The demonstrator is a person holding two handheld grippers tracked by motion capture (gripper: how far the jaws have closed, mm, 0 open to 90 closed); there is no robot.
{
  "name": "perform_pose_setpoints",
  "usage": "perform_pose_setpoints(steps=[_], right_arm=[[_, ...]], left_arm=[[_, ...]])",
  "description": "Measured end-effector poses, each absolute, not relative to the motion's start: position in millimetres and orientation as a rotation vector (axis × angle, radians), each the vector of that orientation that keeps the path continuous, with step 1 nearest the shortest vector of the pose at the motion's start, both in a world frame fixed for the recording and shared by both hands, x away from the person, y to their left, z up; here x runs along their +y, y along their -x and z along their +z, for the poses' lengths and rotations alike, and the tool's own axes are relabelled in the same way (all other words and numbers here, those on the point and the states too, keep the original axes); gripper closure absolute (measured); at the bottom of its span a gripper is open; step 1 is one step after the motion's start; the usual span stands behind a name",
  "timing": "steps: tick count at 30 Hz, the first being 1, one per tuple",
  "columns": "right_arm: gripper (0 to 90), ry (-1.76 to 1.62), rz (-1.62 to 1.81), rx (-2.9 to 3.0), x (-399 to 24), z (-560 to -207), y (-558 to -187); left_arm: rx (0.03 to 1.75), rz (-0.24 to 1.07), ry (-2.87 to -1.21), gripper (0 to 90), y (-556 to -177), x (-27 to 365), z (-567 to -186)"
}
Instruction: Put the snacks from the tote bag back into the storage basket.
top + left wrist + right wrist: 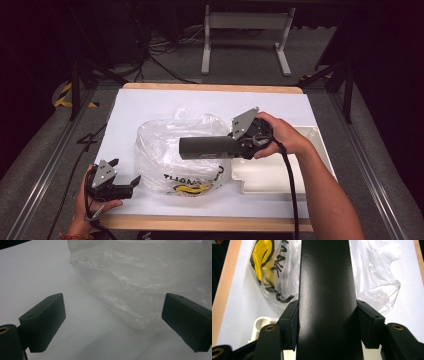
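While over the plastic bag [170,150], black cylinder [205,147] level

You work at a white-topped table [150,107] with a wooden edge, on grey carpet [240,65] in a dark room, a white metal stand [246,22] beyond it, cables [160,47] trailing nearby.

1. The bag [182,150] bulked mid-table, with the cylinder [210,147] level just above it.
2. The tray [280,172] filled the right near side.
3. Bare sheet [150,102] lay open behind and left of the bag.
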State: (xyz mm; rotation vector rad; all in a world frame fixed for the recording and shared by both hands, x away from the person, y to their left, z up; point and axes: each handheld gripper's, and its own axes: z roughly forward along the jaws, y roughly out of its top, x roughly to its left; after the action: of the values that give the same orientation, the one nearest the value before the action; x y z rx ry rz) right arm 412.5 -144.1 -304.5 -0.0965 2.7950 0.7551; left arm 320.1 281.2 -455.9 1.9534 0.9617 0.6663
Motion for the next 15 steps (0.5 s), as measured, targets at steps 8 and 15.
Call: perform_pose_setpoints(steps=[8, 15], right_arm=[[42.9, 0.069, 0.779, 2.770, -167, -301, -409], [42.9, 0.043, 0.790, 2.759, -184, -299, -406]], left_arm=[[0.966, 0.670, -1.954, 6.0, -320, 281, -456], [0.966, 0.671, -1.953, 6.0, -320, 281, -456]])
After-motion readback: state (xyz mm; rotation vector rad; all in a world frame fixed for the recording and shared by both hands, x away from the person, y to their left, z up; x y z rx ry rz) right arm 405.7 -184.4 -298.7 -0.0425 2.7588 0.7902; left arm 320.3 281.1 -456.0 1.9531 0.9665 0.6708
